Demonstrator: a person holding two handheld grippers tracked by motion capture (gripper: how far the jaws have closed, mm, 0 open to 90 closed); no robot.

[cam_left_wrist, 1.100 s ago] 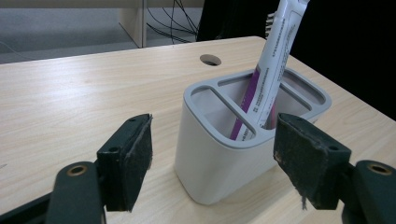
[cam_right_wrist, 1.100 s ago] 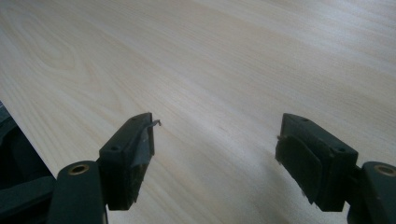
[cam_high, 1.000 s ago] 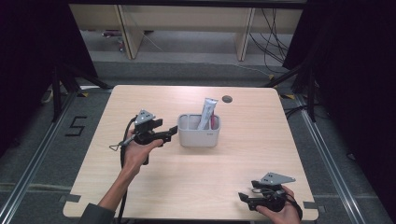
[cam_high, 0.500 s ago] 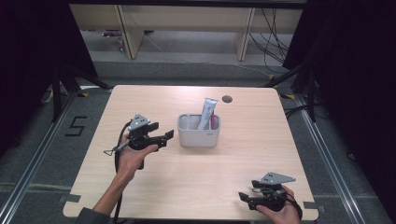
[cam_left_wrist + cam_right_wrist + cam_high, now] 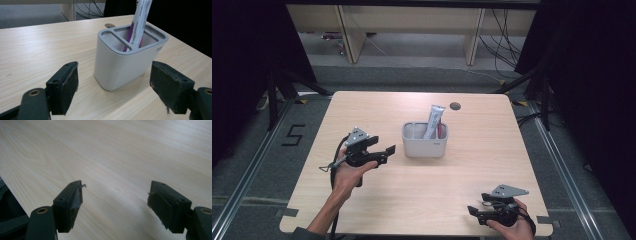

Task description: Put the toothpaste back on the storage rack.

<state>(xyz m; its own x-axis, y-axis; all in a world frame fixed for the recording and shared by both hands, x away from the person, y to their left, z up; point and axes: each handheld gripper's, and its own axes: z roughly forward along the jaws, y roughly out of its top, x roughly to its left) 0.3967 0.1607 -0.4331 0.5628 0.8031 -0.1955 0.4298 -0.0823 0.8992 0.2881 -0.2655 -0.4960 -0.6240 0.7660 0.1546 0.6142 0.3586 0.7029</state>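
A: Starting near: right black two-jaw gripper [image 5: 476, 212] sits at the close edge of the pale wooden table [image 5: 377, 195], jaws spread wide, nothing between them. Its own view is bare wood grain.

B: Risk there?

A: Low. Parked well apart from everything. Only worry is the trailing cable dragging if the hand swings in.

B: Left one?

A: Left black two-jaw gripper [image 5: 384, 151] is mid-table, jaws wide apart and empty, pointed at the light grey rounded plastic holder with divided compartments [image 5: 120, 65]. Near it, not touching. The holder sits about centre of the table.

B: So what goes wrong?

A: My guess: the holder looks light and tall for its footprint. If the jaws come in low and one pad hits first, it slides or tips instead of getting clamped. Off-centre approach would cause that.

B: And the contents?

A: White and purple squeeze tube [image 5: 140, 22] leans tilted out of a rear compartment, with something red just beside it in the high view, too small to identify. Tube sticks up above the rim, so a high approach clips it and levers the holder over.

B: Farther back?

A: Small dark round grommet hole [image 5: 455, 106] near the far edge. No hazard.
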